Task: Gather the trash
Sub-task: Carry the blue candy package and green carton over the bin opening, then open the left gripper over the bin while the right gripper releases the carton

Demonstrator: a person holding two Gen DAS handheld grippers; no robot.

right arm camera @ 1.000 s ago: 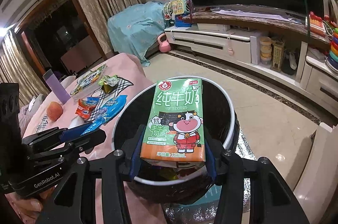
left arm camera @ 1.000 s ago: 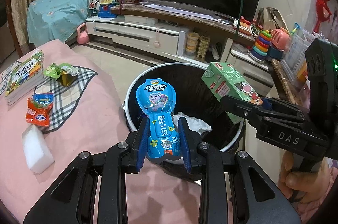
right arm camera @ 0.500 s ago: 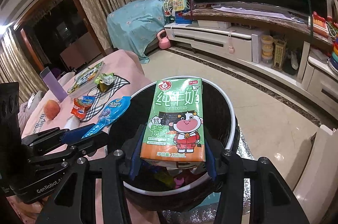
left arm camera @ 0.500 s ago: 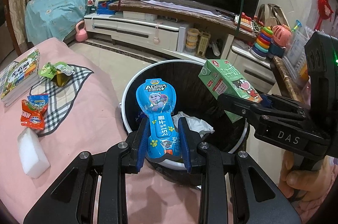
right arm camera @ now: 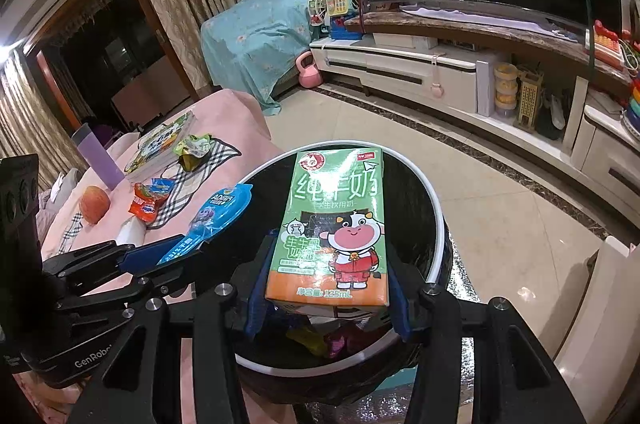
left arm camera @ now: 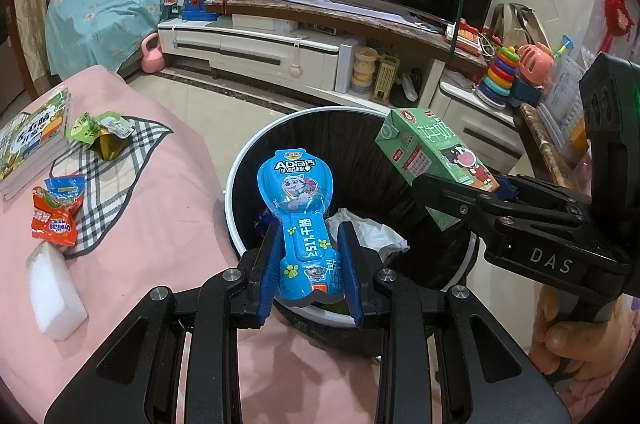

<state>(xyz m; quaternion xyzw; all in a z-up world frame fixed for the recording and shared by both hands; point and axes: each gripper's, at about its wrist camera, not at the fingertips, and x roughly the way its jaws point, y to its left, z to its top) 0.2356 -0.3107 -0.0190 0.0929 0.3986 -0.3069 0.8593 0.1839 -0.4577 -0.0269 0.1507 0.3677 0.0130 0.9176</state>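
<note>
My left gripper (left arm camera: 310, 272) is shut on a blue spoon-shaped snack wrapper (left arm camera: 298, 192) and holds it over the near rim of the black trash bin (left arm camera: 240, 192). My right gripper (right arm camera: 326, 288) is shut on a green milk carton (right arm camera: 336, 224) and holds it above the bin's opening (right arm camera: 436, 224). The carton (left arm camera: 432, 160) and right gripper (left arm camera: 456, 196) show at the right of the left wrist view. The wrapper (right arm camera: 216, 212) and left gripper (right arm camera: 160, 256) show at the left of the right wrist view. Crumpled white paper (left arm camera: 372, 232) and other trash lie in the bin.
On the pink table (left arm camera: 152, 224) lie a white sponge (left arm camera: 56, 296), an orange snack packet (left arm camera: 56, 216), a green wrapper (left arm camera: 100, 132) on a checked cloth (left arm camera: 116, 176), and books (left arm camera: 32, 140). An apple (right arm camera: 94, 204) and purple bottle (right arm camera: 96, 156) stand farther left. A TV cabinet (left arm camera: 280, 52) stands behind.
Both grippers have moved forward with their loads, and both loads now hang further over the bin's opening. The grips have not changed.
</note>
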